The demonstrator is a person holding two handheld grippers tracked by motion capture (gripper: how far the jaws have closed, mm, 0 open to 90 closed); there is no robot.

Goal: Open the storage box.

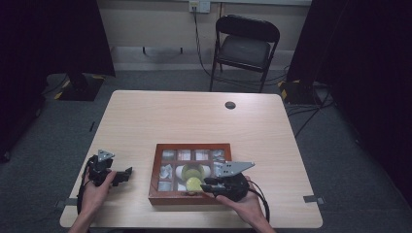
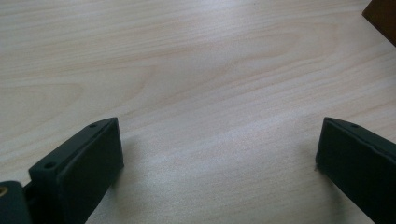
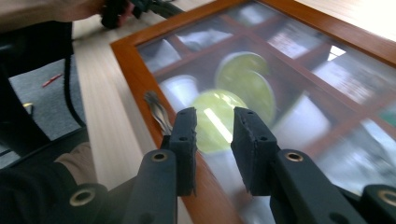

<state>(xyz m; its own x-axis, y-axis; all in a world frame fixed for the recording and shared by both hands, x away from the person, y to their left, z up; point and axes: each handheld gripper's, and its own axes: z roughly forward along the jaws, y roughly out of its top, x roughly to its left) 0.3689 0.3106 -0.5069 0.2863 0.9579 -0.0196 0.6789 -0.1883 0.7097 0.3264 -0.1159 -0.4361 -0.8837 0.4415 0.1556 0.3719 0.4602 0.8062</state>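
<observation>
Resting near the front edge of the pale wooden worktop (image 1: pixel 194 116) is a shallow wooden box (image 1: pixel 190 198) with a glass lid divided into panes, and through the glass show white compartments and two yellow-green round things (image 1: pixel 193 183); what these are cannot be told. The right tongs (image 1: pixel 208 187), held in the person's right hand (image 1: pixel 245 204), reach in over the box's front right part, pointing leftward just above the lid. In the right gripper view these tongs (image 3: pixel 215 128) have their jaws a narrow gap apart with nothing between them, their tips hovering above the glass close to the box's wooden frame; a small metal latch (image 3: pixel 158 112) sits on that frame just beside the left jaw, and the yellow-green shapes blur beneath the pane ahead. Whether the jaws touch the glass cannot be told. The left tongs (image 1: pixel 124 174), in the person's left hand (image 1: pixel 99 187), lie low over bare worktop to the left of the box, well apart from it and pointing toward it. In the left gripper view those tongs (image 2: pixel 217 149) stand wide open and empty, wood grain between the jaws and a corner of the box (image 2: pixel 380 18) at the upper right. Behind the worktop, a black folding chair (image 1: pixel 245 46) stands on the grey floor.
</observation>
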